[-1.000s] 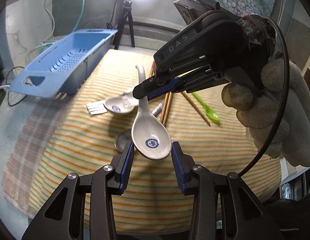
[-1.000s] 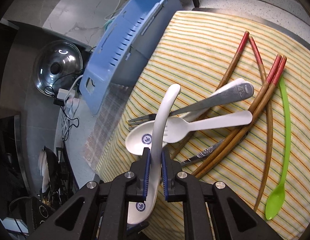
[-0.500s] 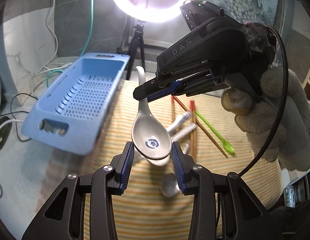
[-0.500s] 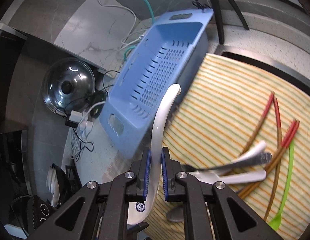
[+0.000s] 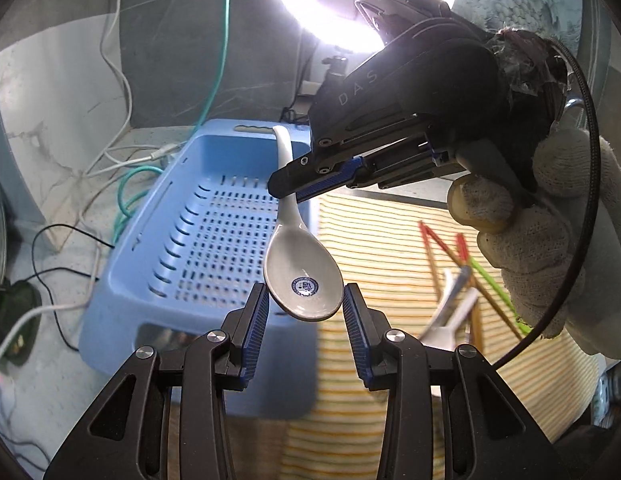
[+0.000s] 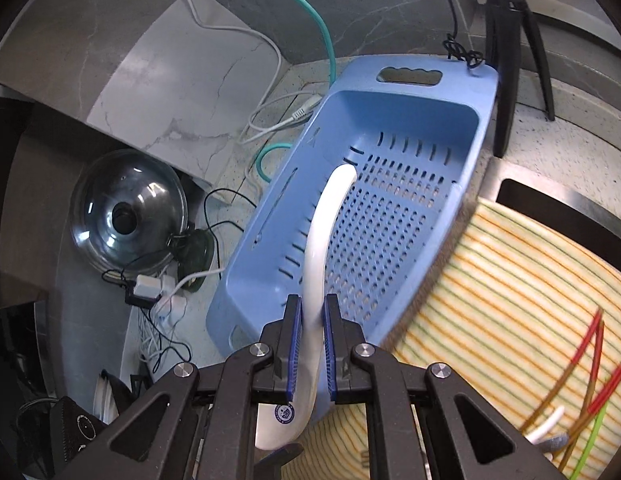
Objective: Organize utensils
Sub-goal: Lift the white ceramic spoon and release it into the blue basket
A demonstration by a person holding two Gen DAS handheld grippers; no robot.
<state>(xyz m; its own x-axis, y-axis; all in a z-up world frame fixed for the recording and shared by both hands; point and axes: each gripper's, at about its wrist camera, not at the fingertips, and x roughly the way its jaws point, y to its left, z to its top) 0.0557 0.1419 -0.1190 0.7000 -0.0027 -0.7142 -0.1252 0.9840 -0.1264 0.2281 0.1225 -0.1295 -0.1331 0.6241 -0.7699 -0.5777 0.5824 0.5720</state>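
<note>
1. You are mid-carry: the spoon [image 5: 300, 264] hangs above the blue basket [image 5: 166, 264], which stands empty beside the striped cloth [image 5: 394, 240].
2. Your right gripper [image 6: 309, 338] pinches the spoon's handle tight between its blue pads. Your left gripper [image 5: 303, 318] brackets the bowl; its pads seem to touch the rim on both sides, though how hard they press I cannot tell.
3. Next, I judge, you lower the spoon into the basket, spread both pairs of fingers and let it settle flat.
4. The chopsticks [image 6: 586, 364], green spoon [image 6: 590, 436] and white utensil [image 6: 544, 426] are left on the cloth, well apart from the basket.
5. Writing: "DAS" on the right gripper's body; the spoon's round blue emblem is too small to read.
</note>
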